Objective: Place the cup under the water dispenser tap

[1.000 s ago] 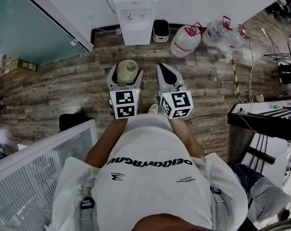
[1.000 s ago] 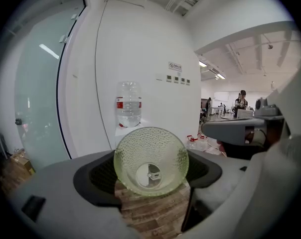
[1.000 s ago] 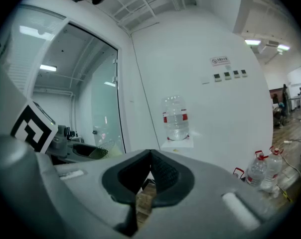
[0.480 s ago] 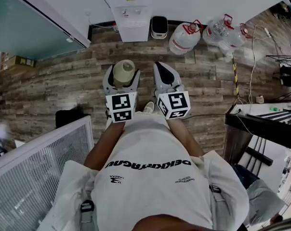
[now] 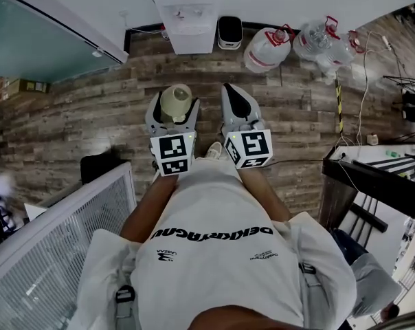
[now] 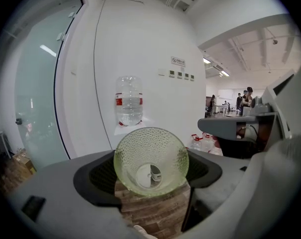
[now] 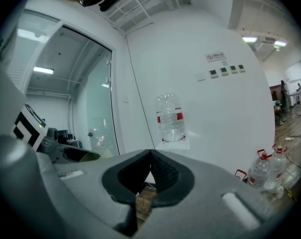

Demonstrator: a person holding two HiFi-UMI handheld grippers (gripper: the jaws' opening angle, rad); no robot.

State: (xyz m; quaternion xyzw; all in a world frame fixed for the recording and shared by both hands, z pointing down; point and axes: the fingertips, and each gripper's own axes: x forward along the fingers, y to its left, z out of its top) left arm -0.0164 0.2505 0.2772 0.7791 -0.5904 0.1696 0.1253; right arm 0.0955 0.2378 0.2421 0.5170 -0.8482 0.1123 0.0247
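Observation:
My left gripper (image 5: 173, 108) is shut on a pale green dimpled glass cup (image 5: 176, 102), held mouth toward the camera (image 6: 151, 161) between the dark pads. My right gripper (image 5: 237, 102) is beside it, shut with nothing between its jaws (image 7: 149, 171). The white water dispenser (image 5: 189, 14) stands ahead against the wall, its clear bottle (image 6: 129, 100) on top; its taps are hidden behind the cup. In the right gripper view the bottle (image 7: 171, 117) and the cup's rim (image 7: 92, 156) at the left show.
A glass partition (image 5: 42, 33) runs at the left. A small black-and-white bin (image 5: 229, 31) and large water jugs (image 5: 268, 49) (image 5: 322, 43) stand right of the dispenser. A white radiator panel (image 5: 56, 239) is at my left, a dark table (image 5: 379, 177) at my right, cables (image 5: 362, 81) on the wooden floor.
The dispenser has shifted up toward the top edge of the head view; both grippers with the cup have moved a little closer to it. The grip on the cup is unchanged.

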